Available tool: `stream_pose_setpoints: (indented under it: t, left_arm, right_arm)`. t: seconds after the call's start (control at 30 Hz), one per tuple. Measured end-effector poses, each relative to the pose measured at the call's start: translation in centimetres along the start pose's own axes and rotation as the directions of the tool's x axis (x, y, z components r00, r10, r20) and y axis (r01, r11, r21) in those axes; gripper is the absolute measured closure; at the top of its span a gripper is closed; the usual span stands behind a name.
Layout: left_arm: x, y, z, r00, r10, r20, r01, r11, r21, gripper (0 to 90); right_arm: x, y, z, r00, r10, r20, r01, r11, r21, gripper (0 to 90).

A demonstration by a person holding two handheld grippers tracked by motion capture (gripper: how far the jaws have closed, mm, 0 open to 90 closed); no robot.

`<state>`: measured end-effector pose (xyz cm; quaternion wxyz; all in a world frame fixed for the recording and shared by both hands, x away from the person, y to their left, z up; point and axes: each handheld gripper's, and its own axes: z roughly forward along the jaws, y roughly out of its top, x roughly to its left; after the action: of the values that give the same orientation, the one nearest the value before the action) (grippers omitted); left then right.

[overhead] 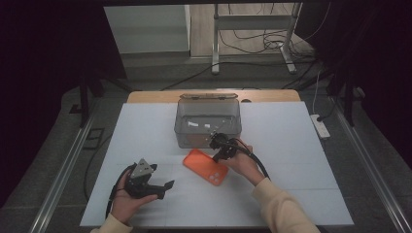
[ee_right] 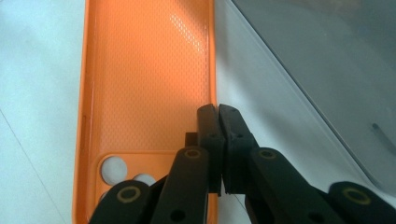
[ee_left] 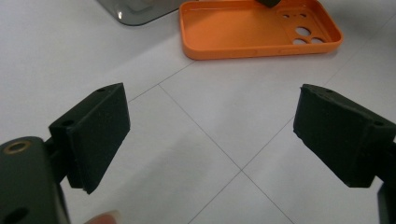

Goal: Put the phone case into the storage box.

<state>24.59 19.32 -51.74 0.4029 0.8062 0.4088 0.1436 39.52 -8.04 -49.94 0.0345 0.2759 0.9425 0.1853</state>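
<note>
Right gripper (ee_right: pixel 218 108) pinches the orange phone case's (overhead: pixel 205 167) rim beside the clear bin (overhead: pixel 208 123) — left gripper (ee_left: pixel 212 123) spread wide, near the table's (overhead: pixel 291 145) front edge.

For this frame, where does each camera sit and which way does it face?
High view: above the person's side, facing forward-down on the white table; forearms, both tools.
Left gripper view: on the left tool, open, facing the orange plastic phone case.
Right gripper view: on the right tool, pinching the case rim beside the clear plastic box.
Shared: case, box.
</note>
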Motion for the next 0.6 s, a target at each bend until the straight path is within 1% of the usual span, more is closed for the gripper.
stream_pose_setpoints:
  t: [0.33, 0.47, 0.6]
  left_arm:
    - [0.04, -0.02, -0.02, 1.0000, 0.000, 0.001, 0.000, 1.0000, 0.001, 11.0]
    - [0.06, -0.04, -0.03, 1.0000, -0.001, 0.001, 0.001, 1.0000, 0.002, 11.0]
    - [0.06, -0.05, -0.02, 1.0000, -0.001, 0.001, 0.001, 1.0000, 0.003, 11.0]
  right_arm:
    - [0.07, 0.01, -0.06, 0.9998, -0.019, 0.005, 0.019, 1.000, 0.000, 88.6]
    - [0.08, 0.01, -0.05, 0.9996, -0.028, 0.010, 0.028, 1.000, -0.008, 88.6]
    - [0.12, 0.03, -0.11, 0.9995, -0.031, 0.006, 0.031, 1.000, -0.002, 88.7]
